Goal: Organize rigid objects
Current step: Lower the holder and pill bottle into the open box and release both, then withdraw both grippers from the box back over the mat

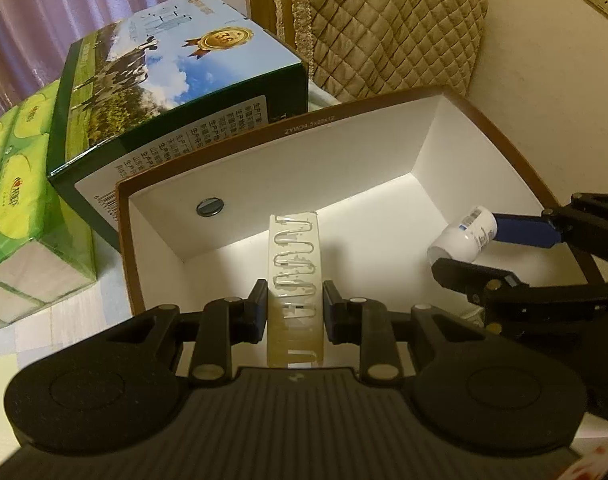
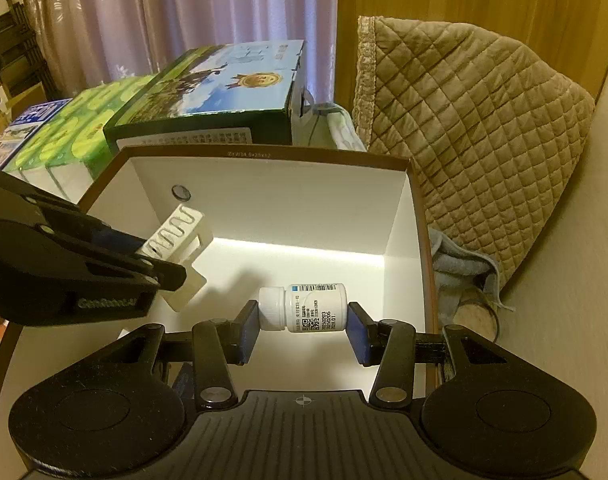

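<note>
My left gripper (image 1: 293, 304) is shut on a translucent plastic strip (image 1: 293, 264) with a wavy metal wire pattern, held upright over the white-lined box (image 1: 368, 160). The same strip (image 2: 175, 232) shows at the left of the right wrist view, sticking out of the left gripper (image 2: 165, 264). My right gripper (image 2: 303, 320) is shut on a small white pill bottle (image 2: 304, 307), clamped end to end, cap to the left, over the box floor (image 2: 304, 264). In the left wrist view the bottle (image 1: 462, 236) hangs at the box's right side in the right gripper (image 1: 470, 252).
The box has a brown rim (image 2: 263, 152) and a round magnet (image 1: 210, 206) on its back wall. Behind it lie a milk carton box (image 1: 175, 76) and a green tissue pack (image 1: 19, 184). A quilted tan cover (image 2: 476, 128) stands at the right by the wall.
</note>
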`<state>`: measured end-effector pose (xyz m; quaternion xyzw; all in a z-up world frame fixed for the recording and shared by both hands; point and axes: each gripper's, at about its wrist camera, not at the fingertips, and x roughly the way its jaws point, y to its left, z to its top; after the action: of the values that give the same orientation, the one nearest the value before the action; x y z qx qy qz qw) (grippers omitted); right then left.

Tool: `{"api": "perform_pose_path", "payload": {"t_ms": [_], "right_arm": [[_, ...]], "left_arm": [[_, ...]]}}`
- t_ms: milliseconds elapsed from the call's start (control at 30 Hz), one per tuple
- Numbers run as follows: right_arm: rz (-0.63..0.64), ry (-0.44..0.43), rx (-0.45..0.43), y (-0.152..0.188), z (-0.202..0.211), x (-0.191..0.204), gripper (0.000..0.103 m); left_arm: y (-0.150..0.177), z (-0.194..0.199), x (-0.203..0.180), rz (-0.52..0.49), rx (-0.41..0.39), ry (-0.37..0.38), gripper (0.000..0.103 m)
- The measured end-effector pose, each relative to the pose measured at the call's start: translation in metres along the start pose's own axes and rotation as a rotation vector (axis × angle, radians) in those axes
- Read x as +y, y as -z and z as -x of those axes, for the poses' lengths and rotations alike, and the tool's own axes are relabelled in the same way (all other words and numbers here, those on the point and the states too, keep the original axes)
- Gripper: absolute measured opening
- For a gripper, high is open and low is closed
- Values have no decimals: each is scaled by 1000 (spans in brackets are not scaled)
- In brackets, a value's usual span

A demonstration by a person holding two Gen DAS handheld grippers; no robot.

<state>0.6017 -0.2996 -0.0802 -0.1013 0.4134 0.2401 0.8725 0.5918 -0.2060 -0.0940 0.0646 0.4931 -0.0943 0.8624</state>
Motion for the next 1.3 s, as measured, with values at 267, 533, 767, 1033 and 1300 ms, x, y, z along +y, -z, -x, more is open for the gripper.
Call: {"api": "perform_pose_path", "payload": {"t_ms": [267,533,767,1033,1300], "right_arm": [[-31,-29,-24,-3,0,-4,49],[-37,-60,-42,8,20,-4,57],[-67,-76,-59,21,41,-2,57],[-101,-98,-88,33,75,6,58],[-138,-149,-140,54,122,18,58]], "left_arm": [[2,2,5,9,-18,19,36],[13,19,5,-12,-31,55,37],[26,39,3,-17,-54,85,37],[47,80,0,-1,-94,120,37],[82,133,3,9,-139,125,37]]}}
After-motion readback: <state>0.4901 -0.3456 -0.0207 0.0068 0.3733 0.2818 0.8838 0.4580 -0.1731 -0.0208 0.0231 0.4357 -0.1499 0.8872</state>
